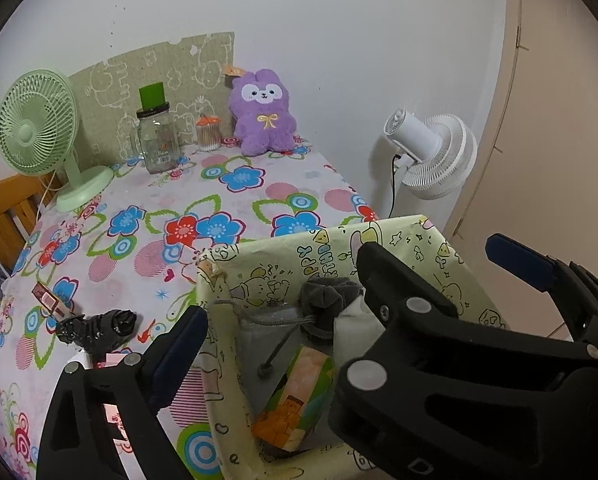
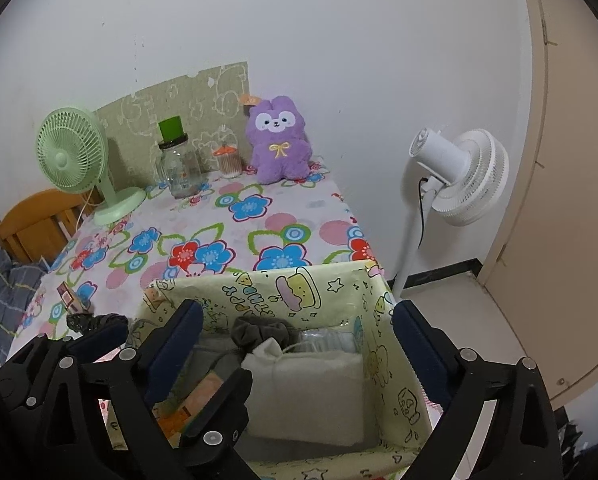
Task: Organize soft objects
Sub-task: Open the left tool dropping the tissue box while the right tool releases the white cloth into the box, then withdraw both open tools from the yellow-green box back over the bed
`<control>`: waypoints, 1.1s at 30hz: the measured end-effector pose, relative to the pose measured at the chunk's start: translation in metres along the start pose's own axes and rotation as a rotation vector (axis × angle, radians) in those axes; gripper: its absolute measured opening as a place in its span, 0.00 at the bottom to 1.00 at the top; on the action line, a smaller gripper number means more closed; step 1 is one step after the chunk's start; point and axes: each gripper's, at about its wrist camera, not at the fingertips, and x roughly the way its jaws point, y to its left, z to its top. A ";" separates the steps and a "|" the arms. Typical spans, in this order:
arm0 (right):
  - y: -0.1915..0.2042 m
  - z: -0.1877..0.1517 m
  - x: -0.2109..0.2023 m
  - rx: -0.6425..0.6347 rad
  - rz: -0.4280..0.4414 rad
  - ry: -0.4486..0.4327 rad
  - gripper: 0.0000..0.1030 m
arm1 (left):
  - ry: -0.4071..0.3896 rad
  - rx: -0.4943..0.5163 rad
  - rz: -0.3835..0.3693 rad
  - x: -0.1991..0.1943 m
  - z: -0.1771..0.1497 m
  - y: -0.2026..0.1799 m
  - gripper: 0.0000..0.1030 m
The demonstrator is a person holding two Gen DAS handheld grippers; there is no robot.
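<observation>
Both my left hand-held gripper point(image 1: 339, 280) and right hand-held gripper point(image 2: 299, 344) hang wide open, empty, above the paper-lined box point(image 2: 331, 284), its soft items dropped in for tidiness.

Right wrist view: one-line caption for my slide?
Open right gripper above the cartoon-print box holding a white cloth; purple plush waits at the table's far edge.

I see a purple plush toy point(image 1: 264, 114) on the blue, red and pink floral tablecloth point(image 1: 227, 204), beside a pale yellow cartoon-printed box point(image 2: 299, 288).
</observation>
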 end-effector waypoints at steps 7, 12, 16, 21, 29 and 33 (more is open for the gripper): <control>0.007 0.000 -0.019 0.000 -0.007 -0.028 0.95 | -0.040 -0.007 -0.002 -0.018 -0.001 0.005 0.98; 0.017 0.000 -0.031 0.006 -0.005 -0.038 0.95 | -0.069 -0.011 0.004 -0.032 -0.002 0.012 0.99; 0.025 0.000 -0.039 0.014 -0.001 -0.043 0.95 | -0.090 -0.014 0.012 -0.043 -0.003 0.019 1.00; 0.036 -0.001 -0.050 0.024 0.006 -0.057 0.95 | -0.113 -0.015 0.019 -0.056 -0.006 0.028 1.00; 0.059 -0.002 -0.067 0.017 0.011 -0.083 0.95 | -0.144 -0.019 0.029 -0.077 -0.011 0.045 1.00; 0.071 -0.004 -0.074 0.012 0.017 -0.094 0.95 | -0.166 -0.022 0.048 -0.088 -0.015 0.056 1.00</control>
